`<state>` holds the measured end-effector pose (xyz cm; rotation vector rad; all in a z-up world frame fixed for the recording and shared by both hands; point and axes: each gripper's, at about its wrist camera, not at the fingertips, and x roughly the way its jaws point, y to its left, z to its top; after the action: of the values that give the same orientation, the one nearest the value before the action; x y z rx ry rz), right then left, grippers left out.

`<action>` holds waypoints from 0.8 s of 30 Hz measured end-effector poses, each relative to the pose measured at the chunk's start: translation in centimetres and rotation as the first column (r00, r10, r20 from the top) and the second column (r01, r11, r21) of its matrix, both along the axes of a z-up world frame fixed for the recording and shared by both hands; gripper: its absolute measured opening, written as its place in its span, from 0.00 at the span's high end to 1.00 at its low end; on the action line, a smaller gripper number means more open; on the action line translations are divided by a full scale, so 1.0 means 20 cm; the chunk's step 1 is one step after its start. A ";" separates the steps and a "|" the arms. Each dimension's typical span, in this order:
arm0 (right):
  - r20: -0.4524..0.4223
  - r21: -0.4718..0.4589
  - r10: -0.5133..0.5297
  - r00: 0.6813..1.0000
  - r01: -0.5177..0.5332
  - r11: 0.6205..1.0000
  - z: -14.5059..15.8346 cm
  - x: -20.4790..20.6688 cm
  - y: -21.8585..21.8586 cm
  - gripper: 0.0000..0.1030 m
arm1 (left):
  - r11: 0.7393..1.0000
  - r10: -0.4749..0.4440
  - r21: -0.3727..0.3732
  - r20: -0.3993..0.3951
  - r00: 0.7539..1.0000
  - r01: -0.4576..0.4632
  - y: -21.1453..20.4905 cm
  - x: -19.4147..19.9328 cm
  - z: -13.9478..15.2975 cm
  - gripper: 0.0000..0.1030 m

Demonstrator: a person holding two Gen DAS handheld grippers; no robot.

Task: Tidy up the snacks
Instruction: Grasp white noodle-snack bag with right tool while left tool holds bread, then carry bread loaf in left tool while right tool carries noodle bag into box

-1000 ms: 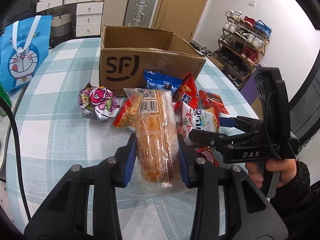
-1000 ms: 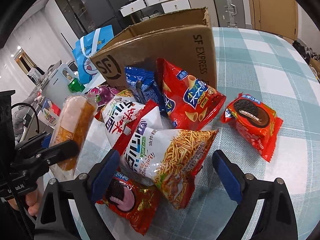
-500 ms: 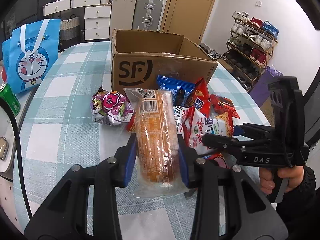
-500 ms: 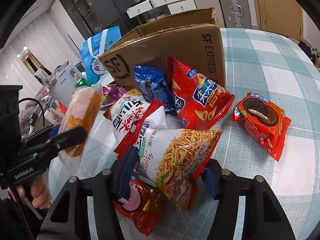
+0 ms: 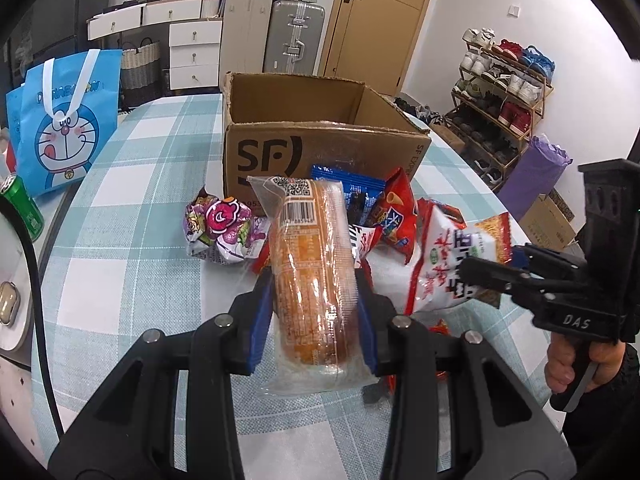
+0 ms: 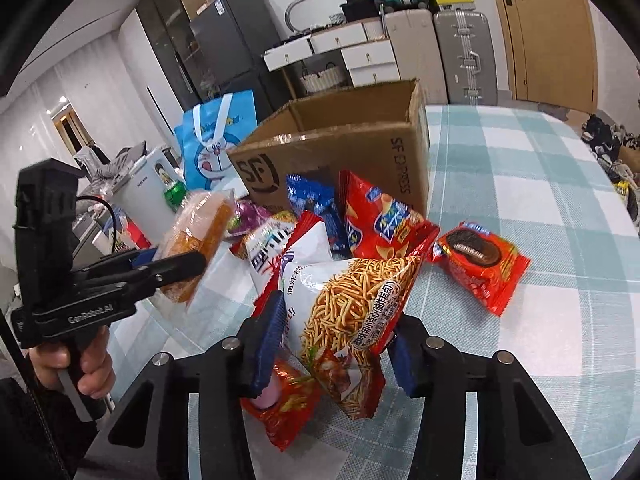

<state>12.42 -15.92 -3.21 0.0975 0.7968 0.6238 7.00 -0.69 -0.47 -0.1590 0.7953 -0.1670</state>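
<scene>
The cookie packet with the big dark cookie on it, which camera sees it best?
The right wrist view shows it best: the red cookie packet lies flat and unblocked on the checked tablecloth, right of the pile. In the left wrist view I can't pick it out; the other snacks and the right gripper cover that side.

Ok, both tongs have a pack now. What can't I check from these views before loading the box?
- Cardboard box floor: hidden by its front wall, both views.
- Red pack under the noodle bag: mostly covered, right wrist view.
- Blue pack: label blocked by the bread pack, left wrist view.
- Table near edge: cut off by both tongs.
</scene>
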 end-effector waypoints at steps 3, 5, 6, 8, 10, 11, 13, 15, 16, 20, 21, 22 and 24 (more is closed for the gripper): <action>0.039 0.011 -0.019 0.999 0.018 1.000 0.07 -0.04 -0.04 0.54 | 1.000 0.006 0.016 0.017 1.000 -0.007 0.00 0.00 0.03 0.67; 0.066 0.015 -0.025 0.998 0.024 1.000 0.12 -0.06 -0.06 0.54 | 1.000 0.006 0.028 0.037 0.999 -0.007 0.00 0.00 0.06 0.67; 0.082 0.004 -0.029 0.996 0.029 1.000 0.16 -0.08 -0.06 0.54 | 1.000 0.004 0.030 0.046 0.999 -0.006 0.00 0.00 0.08 0.67; 0.109 -0.020 -0.032 0.994 0.034 0.999 0.22 -0.10 -0.07 0.54 | 1.000 -0.002 0.031 0.067 0.998 0.000 0.00 -0.01 0.11 0.67; 0.134 -0.053 -0.037 0.990 0.045 0.998 0.29 -0.12 -0.07 0.54 | 1.000 -0.009 0.029 0.081 0.997 0.006 -0.01 -0.01 0.15 0.67; 0.144 -0.064 -0.042 0.989 0.052 0.997 0.31 -0.13 -0.08 0.54 | 1.000 -0.014 0.029 0.091 0.996 0.011 -0.01 -0.01 0.17 0.67; 0.166 -0.093 -0.054 0.985 0.070 0.993 0.38 -0.14 -0.09 0.54 | 1.000 -0.020 0.026 0.105 0.994 0.017 -0.01 0.00 0.21 0.67; 0.190 -0.120 -0.067 0.980 0.091 0.989 0.45 -0.15 -0.09 0.54 | 0.999 -0.029 0.024 0.120 0.992 0.026 -0.01 0.01 0.25 0.67; 0.202 -0.131 -0.072 0.977 0.100 0.986 0.49 -0.15 -0.09 0.54 | 0.999 -0.032 0.024 0.126 0.991 0.029 -0.01 0.01 0.27 0.67; 0.244 -0.163 -0.083 0.966 0.126 0.979 0.62 -0.16 -0.08 0.54 | 0.999 -0.038 0.029 0.157 0.987 0.033 -0.01 0.03 0.36 0.67; 0.253 -0.167 -0.084 0.964 0.129 0.977 0.66 -0.16 -0.08 0.54 | 0.999 -0.038 0.030 0.166 0.985 0.033 -0.01 0.03 0.39 0.67; 0.263 -0.171 -0.085 0.961 0.133 0.976 0.69 -0.16 -0.08 0.54 | 0.999 -0.036 0.032 0.173 0.984 0.031 -0.01 0.04 0.42 0.67; 0.280 -0.175 -0.081 0.957 0.134 0.975 0.74 -0.15 -0.07 0.54 | 0.999 -0.034 0.034 0.187 0.982 0.029 -0.01 0.05 0.47 0.67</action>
<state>9.37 -17.34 11.55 -0.1198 0.5775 0.4419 8.06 -0.80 8.95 -0.0993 0.6121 -0.1963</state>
